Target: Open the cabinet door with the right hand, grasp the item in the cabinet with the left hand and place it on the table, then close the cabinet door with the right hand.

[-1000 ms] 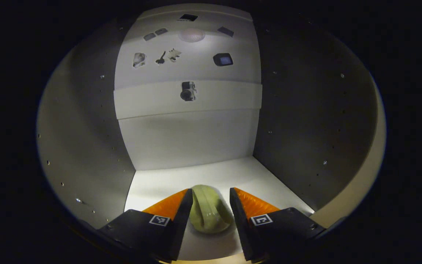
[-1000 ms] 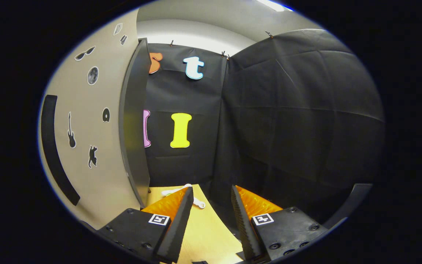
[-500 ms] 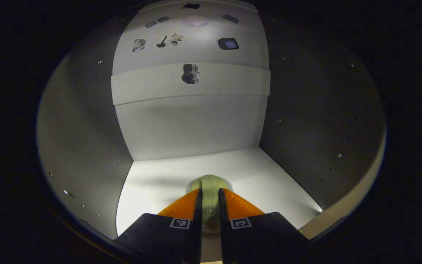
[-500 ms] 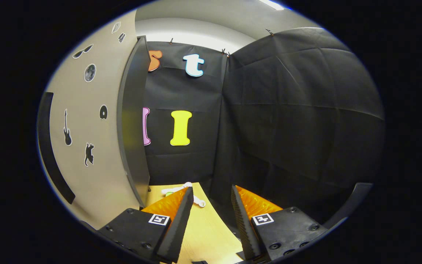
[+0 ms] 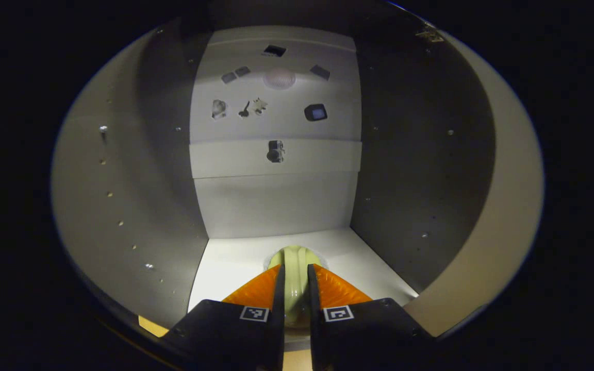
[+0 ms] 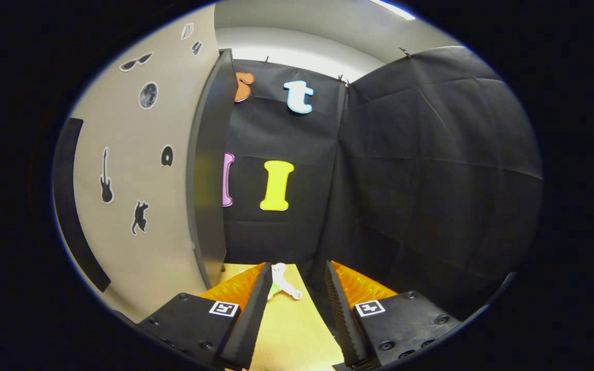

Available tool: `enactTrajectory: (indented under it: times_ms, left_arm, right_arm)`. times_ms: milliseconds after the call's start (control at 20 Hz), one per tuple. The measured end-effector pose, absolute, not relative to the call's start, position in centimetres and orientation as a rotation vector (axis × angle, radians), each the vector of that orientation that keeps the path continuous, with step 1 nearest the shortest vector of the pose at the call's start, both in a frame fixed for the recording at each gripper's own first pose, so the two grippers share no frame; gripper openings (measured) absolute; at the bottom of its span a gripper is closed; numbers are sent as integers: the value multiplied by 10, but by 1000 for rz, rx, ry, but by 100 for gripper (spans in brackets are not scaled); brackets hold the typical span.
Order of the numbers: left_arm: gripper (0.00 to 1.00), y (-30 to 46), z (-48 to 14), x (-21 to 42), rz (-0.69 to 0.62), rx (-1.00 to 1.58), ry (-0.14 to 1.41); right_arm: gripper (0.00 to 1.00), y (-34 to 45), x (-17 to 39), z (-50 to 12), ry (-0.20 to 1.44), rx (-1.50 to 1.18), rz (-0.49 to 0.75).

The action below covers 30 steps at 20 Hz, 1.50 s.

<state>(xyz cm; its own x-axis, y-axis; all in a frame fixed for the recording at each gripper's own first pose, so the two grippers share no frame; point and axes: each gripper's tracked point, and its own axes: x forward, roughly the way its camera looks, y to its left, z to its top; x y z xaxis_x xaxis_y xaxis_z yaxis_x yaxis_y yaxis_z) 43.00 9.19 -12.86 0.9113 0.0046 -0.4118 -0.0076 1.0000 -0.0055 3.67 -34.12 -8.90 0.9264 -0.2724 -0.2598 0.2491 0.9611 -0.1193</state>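
1. In the left gripper view, the left claw [image 5: 295,288] sits at the bottom centre, narrowed so that both fingers press on the pale green item [image 5: 295,268].
2. The pale green item is a rounded, glossy thing; its far end pokes out past the fingertips [image 5: 279,273], just above the white cabinet floor [image 5: 230,263] near the front edge. Whether it touches the floor I cannot tell.
3. The cabinet [image 5: 137,206] has grey side walls dotted with small holes and a pale back panel at centre frame.
4. Small stickers [image 5: 275,151] mark the back panel in the upper centre, among them a camera shape; no writing on them can be read.
5. Each finger carries a small square black-and-white marker [image 5: 254,313], a pattern with no readable words.
6. In the right gripper view, the right claw [image 6: 292,288] at the bottom centre stands wide with nothing between its fingers.
7. The cabinet door [image 6: 137,196] fills the left of the frame, swung open, bearing black silhouette stickers: a guitar, a cat, glasses, a moon.
8. Beyond the fingers lies the yellow desk [image 6: 292,330], with a small white object [image 6: 285,281] on it near the door's lower edge.
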Motion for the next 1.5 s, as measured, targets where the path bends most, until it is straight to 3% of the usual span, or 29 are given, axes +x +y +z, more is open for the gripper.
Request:
enactTrajectory:
  times_ms: [350,500,600,700,900,1200,1500]
  left_arm:
    - [25,75,-102,330,21,-10,376]
    - [24,64,-98,290,7,-30,367]
    - [26,60,-96,265,4,-41,358]
    - [24,58,-100,237,7,-48,359]
    - [24,48,-125,188,4,-81,386]
    - [24,19,-217,124,1,-138,479]
    - [22,-7,-297,98,-16,-94,524]
  right_arm:
    - [66,-332,44,-73,178,-16,-237]
    - [71,-328,35,-61,137,-13,-244]
    - [81,-324,24,-52,116,-12,-252]
    - [100,-317,10,-42,82,-26,-248]
    - [98,-319,-24,-36,61,-87,-282]
    - [98,-317,-73,-29,27,-67,-352]
    - [97,-310,-88,-35,-4,-67,-351]
